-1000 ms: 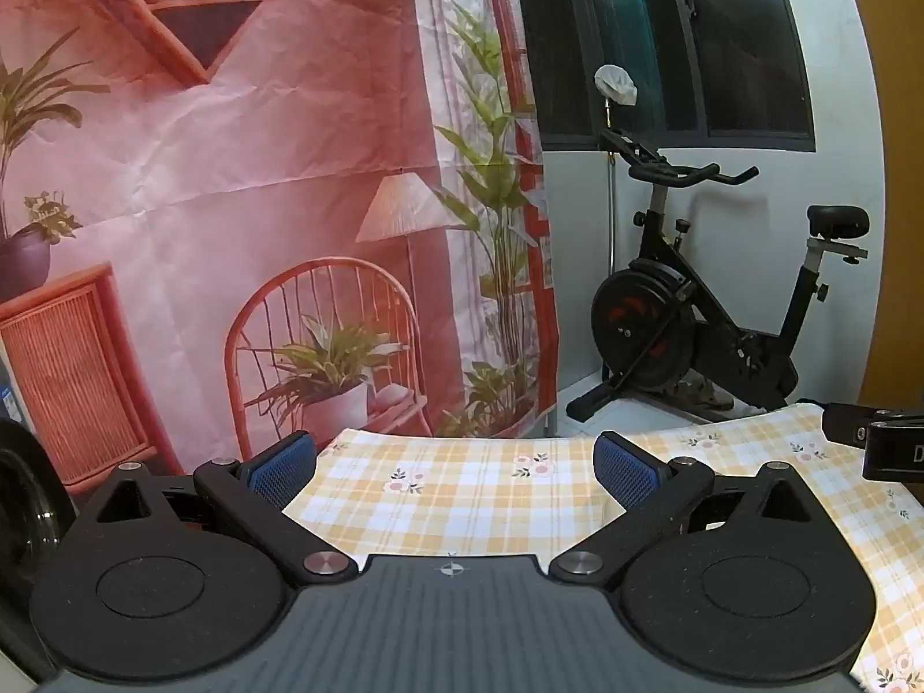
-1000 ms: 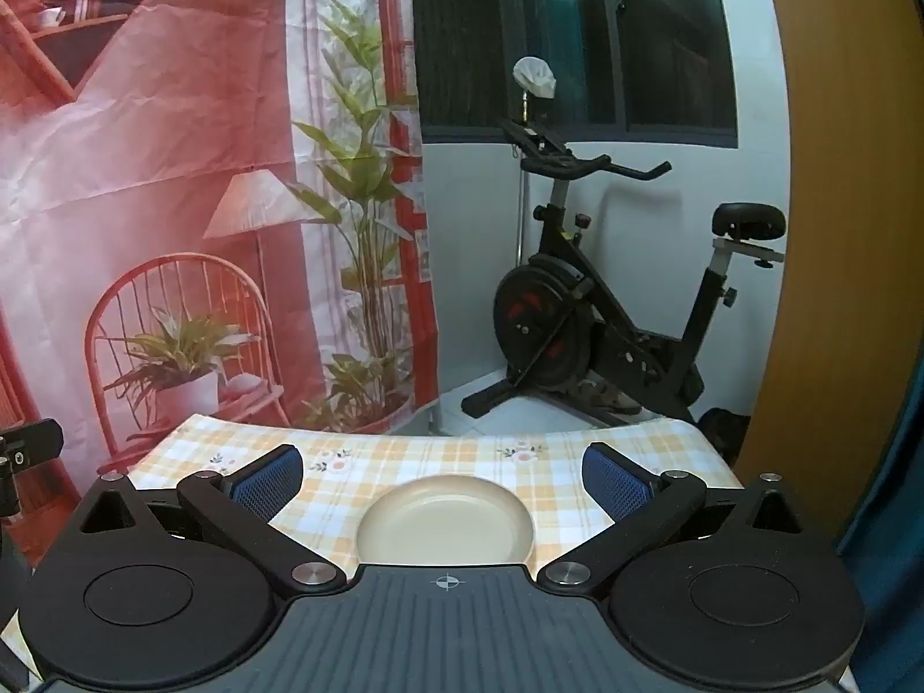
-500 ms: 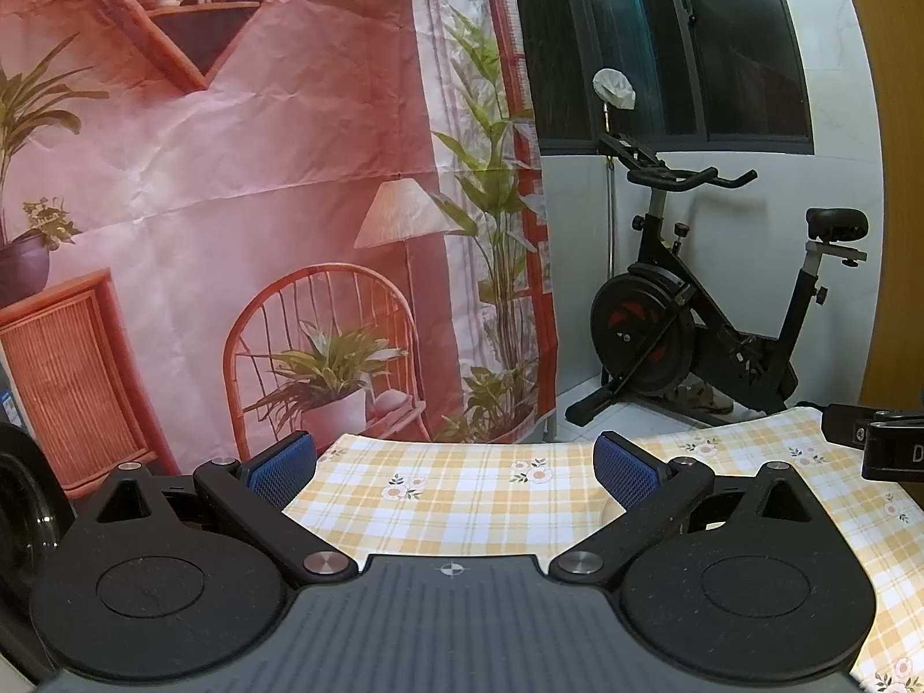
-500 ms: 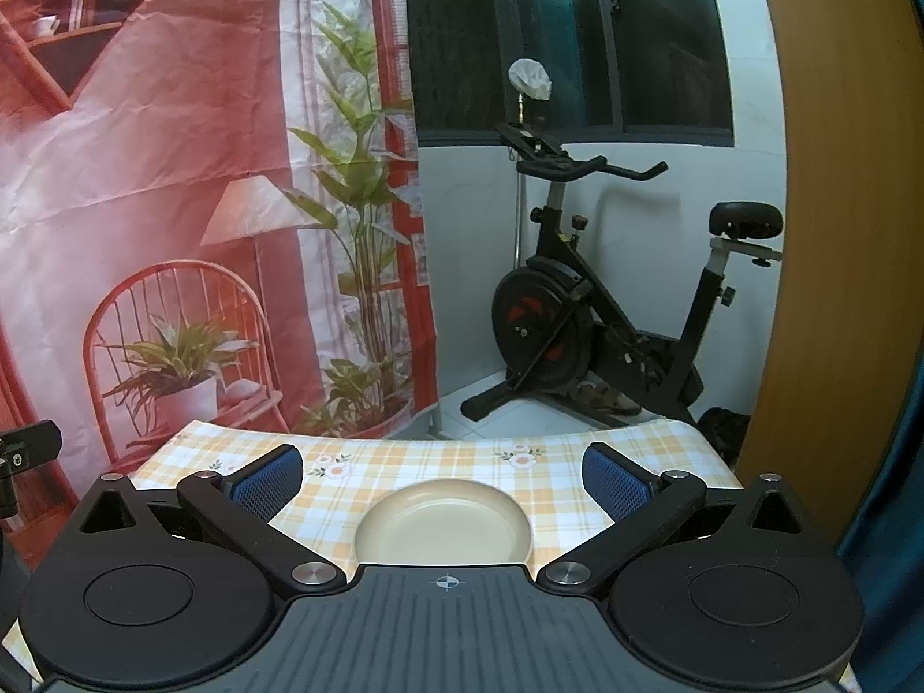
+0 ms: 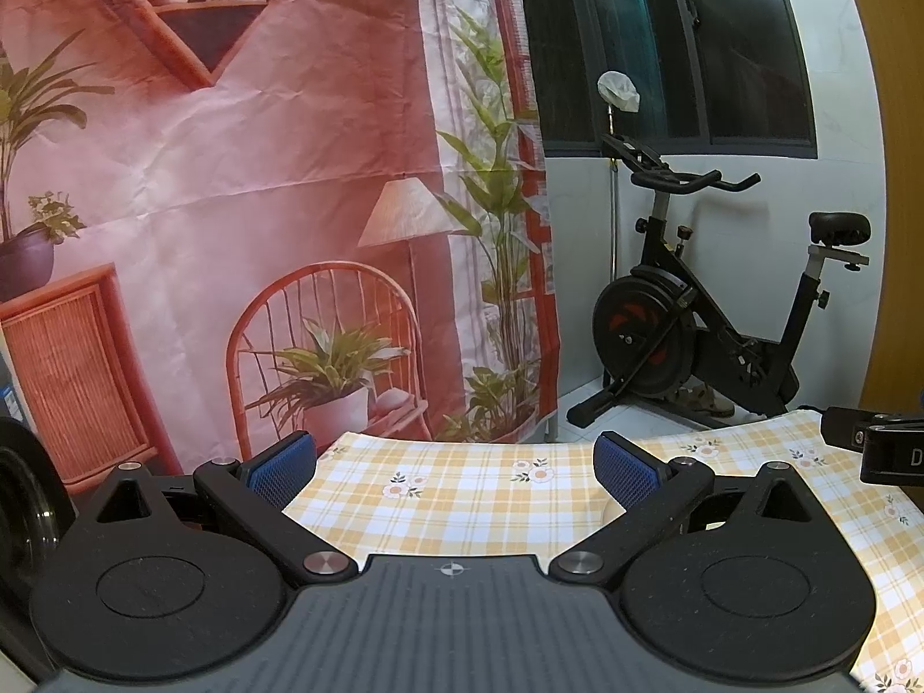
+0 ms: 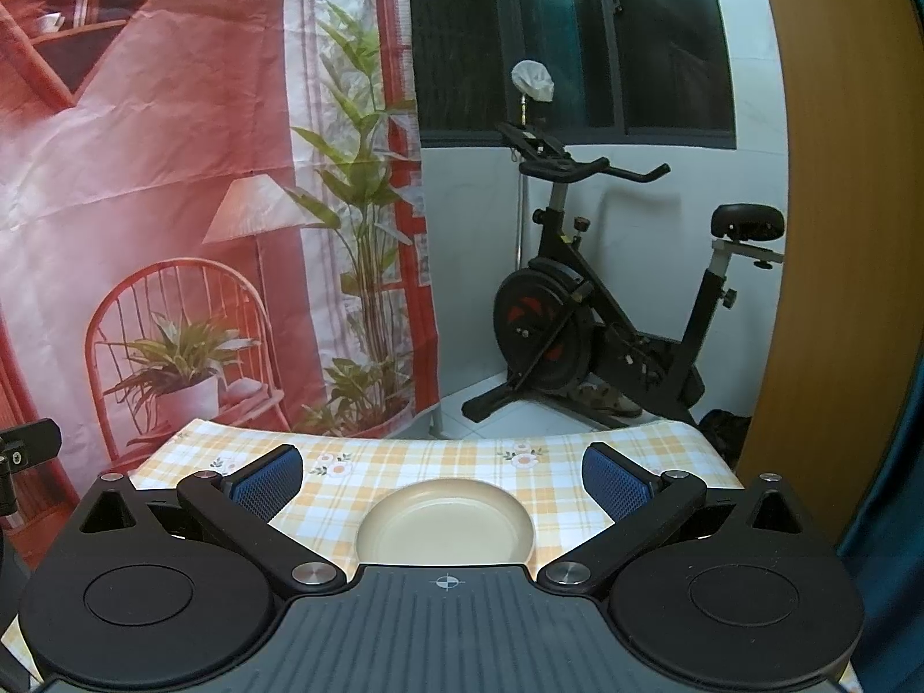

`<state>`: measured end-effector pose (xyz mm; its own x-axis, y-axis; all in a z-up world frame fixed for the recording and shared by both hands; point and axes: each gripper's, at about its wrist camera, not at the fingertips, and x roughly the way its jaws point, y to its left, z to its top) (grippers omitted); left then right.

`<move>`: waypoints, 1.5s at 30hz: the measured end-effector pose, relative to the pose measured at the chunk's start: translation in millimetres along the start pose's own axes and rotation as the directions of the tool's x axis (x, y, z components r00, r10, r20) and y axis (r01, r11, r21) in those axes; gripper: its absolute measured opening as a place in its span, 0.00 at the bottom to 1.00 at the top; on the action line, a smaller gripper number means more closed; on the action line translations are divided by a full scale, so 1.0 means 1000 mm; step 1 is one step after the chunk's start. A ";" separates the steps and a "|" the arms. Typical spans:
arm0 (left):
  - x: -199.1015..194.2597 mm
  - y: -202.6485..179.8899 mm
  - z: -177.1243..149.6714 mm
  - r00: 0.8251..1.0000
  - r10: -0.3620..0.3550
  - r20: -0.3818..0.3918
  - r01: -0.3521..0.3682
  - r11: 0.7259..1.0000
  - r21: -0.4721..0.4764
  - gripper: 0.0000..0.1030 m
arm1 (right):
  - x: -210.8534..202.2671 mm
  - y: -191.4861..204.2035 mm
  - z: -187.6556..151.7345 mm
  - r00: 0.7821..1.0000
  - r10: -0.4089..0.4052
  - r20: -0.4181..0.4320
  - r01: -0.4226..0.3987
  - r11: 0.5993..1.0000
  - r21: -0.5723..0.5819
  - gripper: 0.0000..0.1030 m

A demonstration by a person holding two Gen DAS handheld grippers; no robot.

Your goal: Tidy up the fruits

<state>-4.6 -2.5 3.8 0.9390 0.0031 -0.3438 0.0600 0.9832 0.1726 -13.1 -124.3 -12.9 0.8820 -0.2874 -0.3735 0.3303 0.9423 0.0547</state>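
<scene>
Cream plate (image 6: 444, 525) sits on checked tablecloth (image 6: 462, 462) btwn right gripper (image 6: 442, 485) fingers; both grippers spread wide, empty; left gripper (image 5: 453, 470) over bare cloth.

A soft checked cloth (image 6: 462, 465) with printed flowers covers the table. The cream plate (image 6: 444, 531) looks smooth and faintly glossy. Matt, grainy black plastic forms the right gripper (image 6: 442, 476), its pads (image 6: 612, 485) ribbed blue. The far backdrop (image 5: 231, 173) is creased printed fabric.
</scene>
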 end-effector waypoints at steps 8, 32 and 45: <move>0.000 0.000 -0.001 1.000 0.001 0.002 -0.001 1.000 -0.003 1.00 | 0.000 0.001 0.000 1.000 0.000 0.002 0.000 1.000 -0.002 1.00; -0.002 0.000 0.000 1.000 0.006 0.015 -0.006 1.000 -0.018 1.00 | -0.001 0.003 0.000 1.000 -0.001 0.005 0.001 1.000 -0.005 1.00; 0.007 0.007 -0.003 1.000 0.026 0.014 -0.026 0.999 -0.032 1.00 | 0.000 0.002 0.000 1.000 0.022 0.015 -0.022 1.000 -0.002 1.00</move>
<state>1.1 4.7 0.0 0.9449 0.0264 -0.3262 0.0248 0.9881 0.1516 -12.8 -122.7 -12.5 0.8940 -0.2689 -0.3584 0.3099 0.9488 0.0611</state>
